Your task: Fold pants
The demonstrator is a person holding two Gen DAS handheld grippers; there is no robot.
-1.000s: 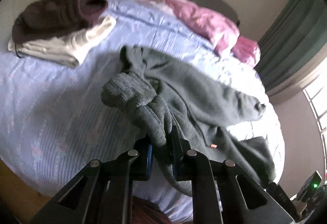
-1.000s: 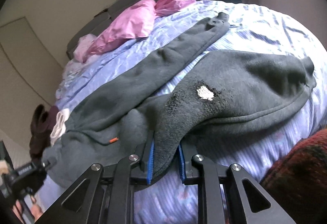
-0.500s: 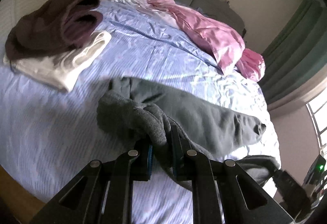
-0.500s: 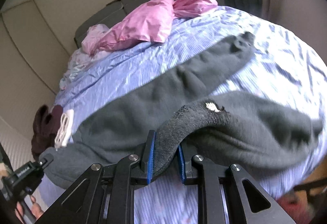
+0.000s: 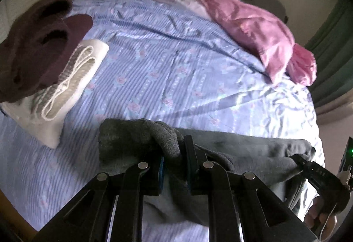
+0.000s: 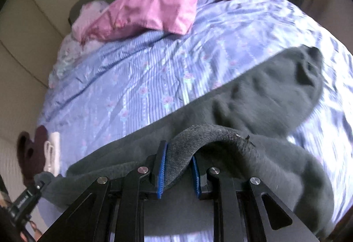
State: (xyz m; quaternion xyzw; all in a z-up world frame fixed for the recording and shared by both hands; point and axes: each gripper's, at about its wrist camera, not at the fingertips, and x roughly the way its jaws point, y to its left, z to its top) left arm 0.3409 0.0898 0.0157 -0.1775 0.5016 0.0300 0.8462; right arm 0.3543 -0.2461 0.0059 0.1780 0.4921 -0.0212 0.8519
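Note:
The grey sweatpants (image 5: 247, 149) hang stretched between my two grippers above the near edge of the bed. My left gripper (image 5: 174, 167) is shut on a bunched ribbed end of the grey pants. My right gripper (image 6: 177, 173) is shut on a thick fold of the same pants (image 6: 264, 105), which trail back over the bed to the right. The right gripper also shows at the right edge of the left wrist view (image 5: 317, 173), and the left one at the lower left of the right wrist view (image 6: 26, 200).
The bed has a blue striped floral sheet (image 5: 165, 70). A folded stack of a maroon garment (image 5: 37, 50) on a white one (image 5: 66, 92) lies at its left. A pink satin quilt (image 5: 249, 25) and pillows lie by the headboard. Green curtains (image 5: 331, 47) hang at right.
Both grippers have pulled the pants toward the near edge and lifted them, so they now hang taut between them. More bare sheet shows behind. Both grips held.

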